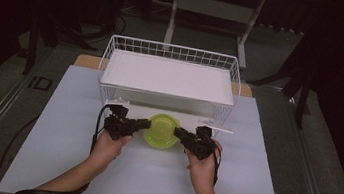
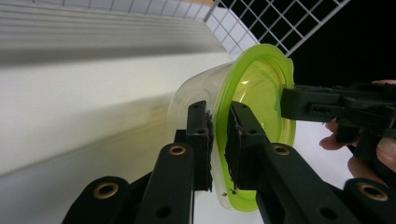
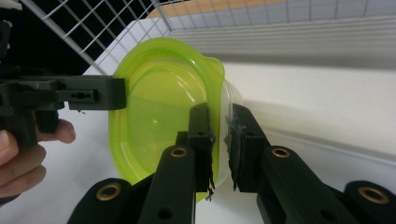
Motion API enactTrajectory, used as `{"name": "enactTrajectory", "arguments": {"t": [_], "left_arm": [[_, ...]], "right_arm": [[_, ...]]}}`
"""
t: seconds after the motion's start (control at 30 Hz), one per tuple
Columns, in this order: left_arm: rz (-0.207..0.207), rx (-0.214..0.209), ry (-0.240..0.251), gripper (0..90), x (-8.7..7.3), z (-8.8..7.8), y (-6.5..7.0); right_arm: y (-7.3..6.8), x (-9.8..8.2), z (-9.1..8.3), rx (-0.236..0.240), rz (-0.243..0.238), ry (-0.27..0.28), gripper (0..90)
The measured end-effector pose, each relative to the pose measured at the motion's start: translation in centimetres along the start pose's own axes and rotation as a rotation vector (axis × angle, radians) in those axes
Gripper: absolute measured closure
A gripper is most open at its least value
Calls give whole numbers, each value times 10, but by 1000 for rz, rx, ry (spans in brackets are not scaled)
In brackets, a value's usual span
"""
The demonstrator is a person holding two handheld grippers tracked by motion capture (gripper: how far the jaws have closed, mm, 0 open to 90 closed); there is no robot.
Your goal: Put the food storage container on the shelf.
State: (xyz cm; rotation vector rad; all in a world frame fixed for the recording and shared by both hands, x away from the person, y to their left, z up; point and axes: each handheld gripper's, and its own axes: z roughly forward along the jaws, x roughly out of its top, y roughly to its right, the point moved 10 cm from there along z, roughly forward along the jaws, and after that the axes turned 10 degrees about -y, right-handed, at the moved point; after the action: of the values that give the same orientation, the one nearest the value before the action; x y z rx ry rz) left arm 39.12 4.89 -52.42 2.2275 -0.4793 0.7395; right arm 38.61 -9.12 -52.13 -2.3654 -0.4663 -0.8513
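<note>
Left gripper [image 1: 142, 123] clamped on the green-lidded tub's [image 1: 162, 131] rim, right gripper [image 1: 181, 132] clamped on the opposite rim, wire basket [image 1: 173, 53] just behind.

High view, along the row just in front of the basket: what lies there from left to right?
Left gripper → green-lidded container → right gripper, both shut on the container's rim.

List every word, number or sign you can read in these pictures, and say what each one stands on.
"ID": large pale letters on the dark floor mat left of the table.
No print can be read on the green-lidded container, the wire basket or either gripper.
</note>
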Motion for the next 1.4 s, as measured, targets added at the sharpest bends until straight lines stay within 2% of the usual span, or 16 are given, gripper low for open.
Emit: {"name": "enactTrajectory", "arguments": {"t": [0.17,0.4,0.57,0.87,0.9,0.97,1.07,1.2,1.33,1.4], "left_arm": [[-62,-46,27,807,2,9,-11],[-87,-52,48,804,6,18,-23],[-111,-48,54,800,11,24,-27],[-106,-16,41,798,18,36,-31],[-111,-23,51,797,20,37,-31],[-138,-34,66,798,23,37,-33],[-155,-28,84,798,27,38,-34],[-179,-60,85,790,27,39,-36],[-204,-67,96,772,25,40,-37],[-216,-73,90,762,23,41,-38]], "right_arm": [[5,7,6,-21,5,7,804],[13,12,17,-41,17,10,804],[19,17,22,-52,26,22,803],[34,18,30,-55,77,27,798],[35,18,30,-57,78,29,799],[37,19,32,-45,109,28,798],[41,20,34,-33,150,41,795],[42,23,35,-42,173,54,794],[42,25,36,-64,178,64,795],[44,28,38,-72,203,71,793]]}}
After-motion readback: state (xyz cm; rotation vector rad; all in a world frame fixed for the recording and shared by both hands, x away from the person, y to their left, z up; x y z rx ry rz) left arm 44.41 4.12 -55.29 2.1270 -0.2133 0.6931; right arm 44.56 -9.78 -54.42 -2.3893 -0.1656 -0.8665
